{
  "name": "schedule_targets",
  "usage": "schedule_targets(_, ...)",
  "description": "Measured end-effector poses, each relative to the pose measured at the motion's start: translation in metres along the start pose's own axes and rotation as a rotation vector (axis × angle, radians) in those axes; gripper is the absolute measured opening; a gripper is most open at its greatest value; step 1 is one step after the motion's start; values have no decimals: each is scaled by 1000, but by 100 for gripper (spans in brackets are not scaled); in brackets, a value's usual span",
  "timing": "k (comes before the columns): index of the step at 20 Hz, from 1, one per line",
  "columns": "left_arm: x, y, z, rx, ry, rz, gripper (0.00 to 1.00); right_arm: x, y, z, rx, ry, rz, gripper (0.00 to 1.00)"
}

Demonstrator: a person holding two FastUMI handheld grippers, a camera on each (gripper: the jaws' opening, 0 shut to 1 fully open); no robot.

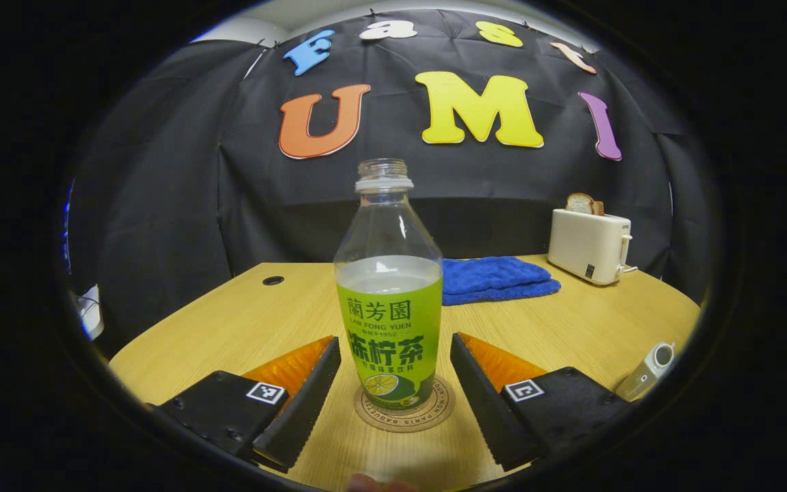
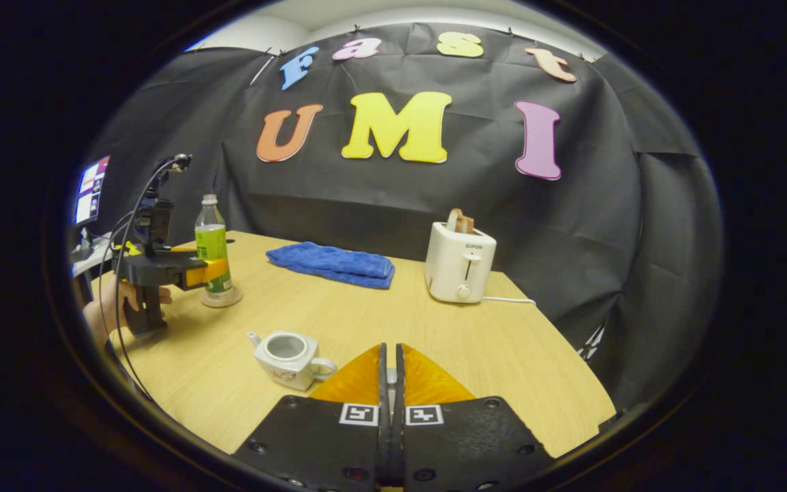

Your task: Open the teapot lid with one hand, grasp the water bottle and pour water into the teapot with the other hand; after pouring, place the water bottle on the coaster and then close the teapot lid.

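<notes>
Water bottle [image 1: 389, 294]: upright on coaster [image 1: 404, 410], between the wide-open left gripper [image 1: 393, 383] fingers, untouched. Teapot [image 2: 287, 357]: lidless, just left of right gripper [image 2: 391, 372] (fingers closed, something thin pinched between them, unidentifiable). Step judged: bottle placed; next, lid closing.

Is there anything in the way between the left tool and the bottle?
No. The left tool is open, one finger on each side of the water bottle, which stands on the coaster. Nothing lies between them, only bare table.
</notes>
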State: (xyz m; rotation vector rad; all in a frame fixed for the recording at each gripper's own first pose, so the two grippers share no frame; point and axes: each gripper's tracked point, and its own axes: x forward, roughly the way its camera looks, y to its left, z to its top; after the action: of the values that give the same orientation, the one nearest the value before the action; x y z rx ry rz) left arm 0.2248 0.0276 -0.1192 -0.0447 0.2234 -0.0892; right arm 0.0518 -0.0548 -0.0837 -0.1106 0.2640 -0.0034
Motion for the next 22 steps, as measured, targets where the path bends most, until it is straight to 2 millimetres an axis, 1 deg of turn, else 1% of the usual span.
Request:
schedule_targets(3,-19,4,2,-23,1,9,100,-1,4,4,1,-11,8,0)
schedule_targets(6,-54,16,10,-18,-25,35,100,1,16,13,-5,-30,32,0)
schedule_targets(9,-91,28,14,3,-41,56,100,7,38,22,-15,-48,80,0)
schedule_targets(11,-115,41,19,12,-59,85,100,14,56,28,-24,-60,117,0)
schedule_targets(12,-125,46,21,12,-66,101,100,19,64,31,-31,-65,133,0)
schedule_targets(13,-136,51,22,11,-72,111,100,24,73,32,-35,-67,150,2)
schedule_targets(14,-144,52,22,7,-78,116,100,30,80,33,-38,-66,165,0)
schedule_targets(15,-152,54,23,3,-83,120,100,34,86,33,-41,-62,176,0)
schedule_targets(19,-171,62,29,2,-106,144,100,49,107,32,-60,-52,209,0)
schedule_targets(22,-176,68,30,2,-113,153,100,55,116,26,-77,-46,216,0)
